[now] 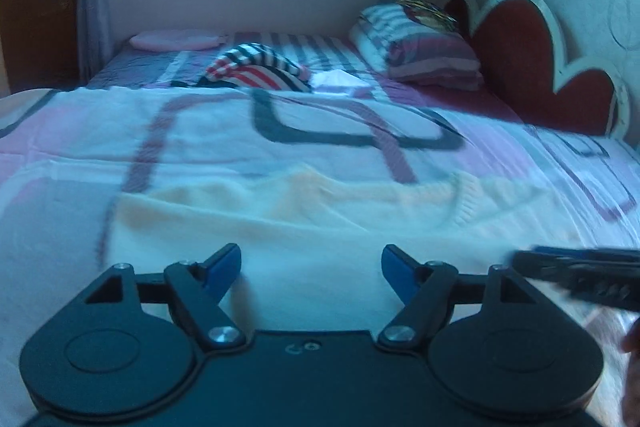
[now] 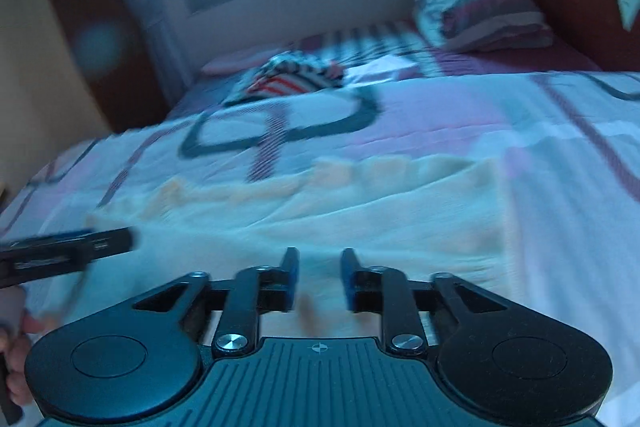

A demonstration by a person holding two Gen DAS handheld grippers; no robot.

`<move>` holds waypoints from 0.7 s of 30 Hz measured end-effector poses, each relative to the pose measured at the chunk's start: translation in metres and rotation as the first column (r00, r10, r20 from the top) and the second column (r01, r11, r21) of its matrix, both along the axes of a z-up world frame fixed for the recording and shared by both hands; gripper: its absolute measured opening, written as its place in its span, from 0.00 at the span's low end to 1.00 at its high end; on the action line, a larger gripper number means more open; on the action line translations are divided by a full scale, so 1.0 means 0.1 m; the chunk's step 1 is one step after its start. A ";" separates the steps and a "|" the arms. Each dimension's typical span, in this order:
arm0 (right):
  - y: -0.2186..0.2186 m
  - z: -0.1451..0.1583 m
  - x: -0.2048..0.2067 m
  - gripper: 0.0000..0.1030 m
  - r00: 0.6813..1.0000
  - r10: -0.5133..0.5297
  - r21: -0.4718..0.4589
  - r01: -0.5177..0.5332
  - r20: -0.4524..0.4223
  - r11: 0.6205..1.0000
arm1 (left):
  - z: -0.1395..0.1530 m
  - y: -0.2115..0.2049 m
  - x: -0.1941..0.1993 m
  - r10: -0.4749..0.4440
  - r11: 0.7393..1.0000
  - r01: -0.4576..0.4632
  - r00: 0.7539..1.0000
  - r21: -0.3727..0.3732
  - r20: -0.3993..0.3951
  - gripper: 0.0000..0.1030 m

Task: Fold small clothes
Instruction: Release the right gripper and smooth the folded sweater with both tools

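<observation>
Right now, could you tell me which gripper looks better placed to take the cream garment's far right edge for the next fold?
Probably the right gripper. The cream garment reaches past its open fingers to the right, where that edge lies. The left gripper, also open and empty, sits further left over the cloth's middle.

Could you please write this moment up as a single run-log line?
left gripper: open, empty | right gripper: open, empty | cream garment: flat on bed, beneath both grippers | striped garment: heaped farther back
</observation>
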State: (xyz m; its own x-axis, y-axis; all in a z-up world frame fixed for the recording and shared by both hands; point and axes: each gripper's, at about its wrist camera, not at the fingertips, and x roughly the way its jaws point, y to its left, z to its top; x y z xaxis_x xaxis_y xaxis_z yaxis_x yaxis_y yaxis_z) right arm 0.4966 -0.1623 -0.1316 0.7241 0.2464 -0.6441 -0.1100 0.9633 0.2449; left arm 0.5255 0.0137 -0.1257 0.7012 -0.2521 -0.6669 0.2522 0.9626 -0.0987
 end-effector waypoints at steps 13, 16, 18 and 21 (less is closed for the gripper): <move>-0.83 -0.07 -0.25 0.18 0.995 -0.100 -0.009 0.100 -0.029 0.995 | -0.06 0.60 -0.32 0.163 0.980 -0.163 0.987 0.110 0.006 0.81; -0.78 0.06 -0.31 0.18 0.996 -0.090 -0.032 0.090 0.006 0.995 | 0.07 0.52 -0.44 0.160 0.979 -0.163 0.986 0.121 0.035 0.72; -0.75 0.11 -0.43 0.18 0.997 -0.073 -0.043 0.074 0.037 0.996 | 0.14 0.46 -0.55 0.134 0.983 -0.140 0.989 0.117 0.058 0.74; -0.74 -0.04 -0.43 0.18 0.998 -0.051 -0.067 0.049 -0.023 0.997 | 0.05 0.34 -0.56 0.111 0.981 -0.112 0.994 0.160 0.015 0.79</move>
State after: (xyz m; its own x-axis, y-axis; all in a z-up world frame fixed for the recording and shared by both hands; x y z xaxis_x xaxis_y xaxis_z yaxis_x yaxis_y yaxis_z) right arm 0.4539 -0.2365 -0.1359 0.7182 0.1669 -0.6755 -0.0563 0.9816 0.1826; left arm 0.4699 0.0475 -0.1210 0.7228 -0.0623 -0.6883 0.1424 0.9880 0.0601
